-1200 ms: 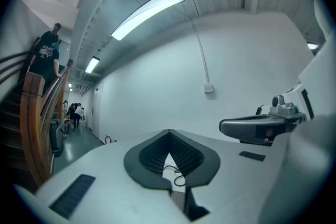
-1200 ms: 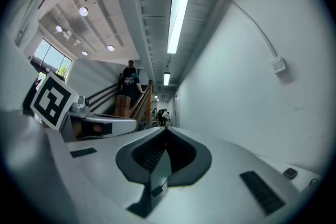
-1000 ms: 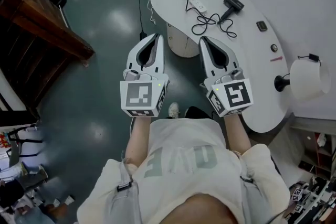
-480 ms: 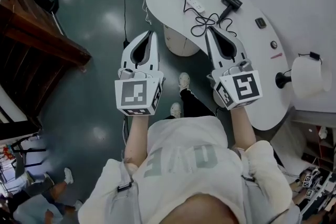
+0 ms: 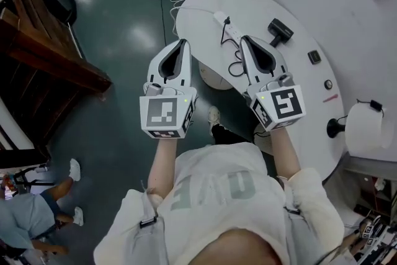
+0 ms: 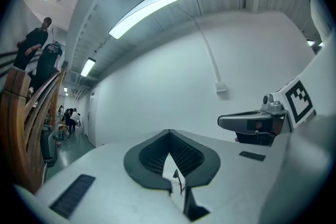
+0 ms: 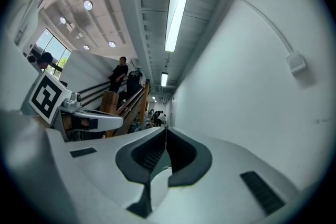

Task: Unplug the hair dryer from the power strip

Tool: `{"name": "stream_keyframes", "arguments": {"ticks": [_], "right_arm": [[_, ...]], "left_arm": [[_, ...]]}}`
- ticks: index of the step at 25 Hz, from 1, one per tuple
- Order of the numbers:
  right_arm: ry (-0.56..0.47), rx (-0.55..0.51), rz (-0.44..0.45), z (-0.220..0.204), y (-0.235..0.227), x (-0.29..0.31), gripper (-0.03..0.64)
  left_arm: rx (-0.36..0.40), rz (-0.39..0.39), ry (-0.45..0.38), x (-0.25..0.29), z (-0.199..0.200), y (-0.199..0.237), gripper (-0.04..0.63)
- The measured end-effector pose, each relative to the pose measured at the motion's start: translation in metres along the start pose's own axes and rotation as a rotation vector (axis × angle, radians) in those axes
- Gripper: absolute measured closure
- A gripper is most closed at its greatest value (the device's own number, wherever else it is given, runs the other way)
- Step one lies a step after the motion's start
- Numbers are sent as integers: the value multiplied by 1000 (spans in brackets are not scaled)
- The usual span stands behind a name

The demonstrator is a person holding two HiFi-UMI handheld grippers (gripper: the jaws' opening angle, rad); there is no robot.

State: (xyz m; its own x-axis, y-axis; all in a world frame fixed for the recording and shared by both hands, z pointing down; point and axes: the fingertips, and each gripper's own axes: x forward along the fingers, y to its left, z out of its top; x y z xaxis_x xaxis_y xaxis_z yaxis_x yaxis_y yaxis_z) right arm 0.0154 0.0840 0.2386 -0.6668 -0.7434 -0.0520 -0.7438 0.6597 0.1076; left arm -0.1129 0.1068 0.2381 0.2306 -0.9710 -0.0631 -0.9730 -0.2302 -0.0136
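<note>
In the head view a white power strip (image 5: 228, 26) lies on the rounded white table (image 5: 205, 15). A black hair dryer (image 5: 280, 31) rests to its right. The dryer's black cord (image 5: 236, 65) loops between them, partly hidden under my right gripper (image 5: 244, 38). That gripper is shut and empty, held level over the table's near edge with its tip just short of the strip. My left gripper (image 5: 182, 41) is also shut and empty, out over the floor left of the table. In each gripper view the jaws (image 6: 169, 131) (image 7: 166, 128) meet at the tip with nothing held.
A small black block (image 5: 314, 57), a round knob (image 5: 328, 84) and a white roll on a black stand (image 5: 366, 127) occupy the table's right end. A wooden staircase (image 5: 43, 40) runs along the left. A person (image 5: 25, 220) stands at lower left on the green floor.
Both grippers have travelled forward toward the table, side by side and still shut. The right one has come over the table edge above the cord.
</note>
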Motion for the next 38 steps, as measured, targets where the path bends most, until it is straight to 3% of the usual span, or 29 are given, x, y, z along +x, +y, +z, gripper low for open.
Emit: {"name": "stream_keyframes", "arguments": {"ticks": [13, 26, 32, 38], "right_arm": [[13, -22, 29, -13, -102, 105, 595], [38, 30, 25, -39, -134, 135, 595], [46, 18, 3, -42, -138, 146, 595], [64, -2, 35, -52, -141, 156, 594]], "left_arm": [[-16, -11, -37, 158, 0, 28, 583], [9, -56, 35, 214, -18, 26, 583], [7, -106, 39, 232, -20, 26, 583], [-7, -114, 53, 249, -32, 28, 583]]}}
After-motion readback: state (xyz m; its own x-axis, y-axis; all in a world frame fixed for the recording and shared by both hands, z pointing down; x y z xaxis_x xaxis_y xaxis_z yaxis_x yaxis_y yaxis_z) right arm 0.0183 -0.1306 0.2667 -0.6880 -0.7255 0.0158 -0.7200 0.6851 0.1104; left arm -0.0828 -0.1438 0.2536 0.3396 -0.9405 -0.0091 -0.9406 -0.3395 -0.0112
